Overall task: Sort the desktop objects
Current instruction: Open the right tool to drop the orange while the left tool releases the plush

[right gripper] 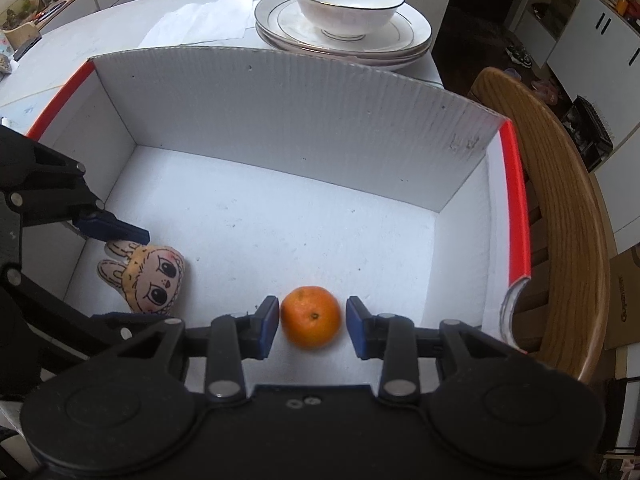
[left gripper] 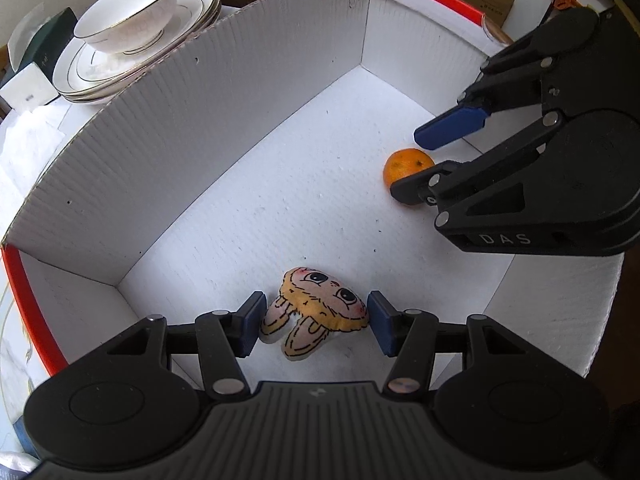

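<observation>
Inside the white corrugated box [right gripper: 304, 120]: each gripper straddles one item on the floor.
The left gripper [left gripper: 314, 322] brackets a soft rabbit-eared plush [left gripper: 316, 310], pads barely off it; squeeze its stuffed head. The right gripper [right gripper: 312, 326] flanks a firm, roll-prone mandarin [right gripper: 311, 317], small gaps showing. Only the right view shows the wooden chair [right gripper: 560, 220].

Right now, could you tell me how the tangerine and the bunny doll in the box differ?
The tangerine is round, plain orange and firm-looking; the bunny doll is flat, soft cloth with a drawn face and two ears. The tangerine sits between the right claw's pads, the doll between the left claw's. Both lie on the white box floor.
</observation>
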The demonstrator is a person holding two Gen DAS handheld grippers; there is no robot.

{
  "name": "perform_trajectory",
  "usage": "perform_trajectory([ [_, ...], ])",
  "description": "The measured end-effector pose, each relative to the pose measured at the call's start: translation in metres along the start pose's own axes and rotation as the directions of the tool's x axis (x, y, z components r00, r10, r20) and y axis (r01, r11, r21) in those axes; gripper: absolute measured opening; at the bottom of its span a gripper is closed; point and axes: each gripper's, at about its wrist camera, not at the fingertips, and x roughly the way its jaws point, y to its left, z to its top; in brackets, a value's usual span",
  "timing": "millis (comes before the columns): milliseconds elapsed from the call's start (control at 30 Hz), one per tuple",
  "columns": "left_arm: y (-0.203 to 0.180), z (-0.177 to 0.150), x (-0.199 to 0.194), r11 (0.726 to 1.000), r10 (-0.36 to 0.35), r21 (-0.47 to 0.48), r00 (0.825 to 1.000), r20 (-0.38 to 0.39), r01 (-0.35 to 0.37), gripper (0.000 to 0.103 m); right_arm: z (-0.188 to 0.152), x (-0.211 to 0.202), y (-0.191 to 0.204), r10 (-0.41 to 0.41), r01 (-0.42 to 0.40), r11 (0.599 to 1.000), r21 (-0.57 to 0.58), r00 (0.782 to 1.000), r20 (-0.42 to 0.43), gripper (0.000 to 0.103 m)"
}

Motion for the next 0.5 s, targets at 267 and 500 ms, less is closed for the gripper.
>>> perform_trajectory([
  [267,-0.003,-0.001,0.002,1.0,0.003,0.009,1.0,-0.024,-0.003,0.066,-0.002,-0.002,0.001,-0.007,0.007,1.0,0.008,1.0,0.002,0.051],
  [500,-0.002,-0.006,-0.011,1.0,-0.008,0.0,1.0,0.023,0.008,0.084,-0.006,-0.017,0.004,0.029,-0.028,1.0,-0.012,0.998,0.058,0.065],
])
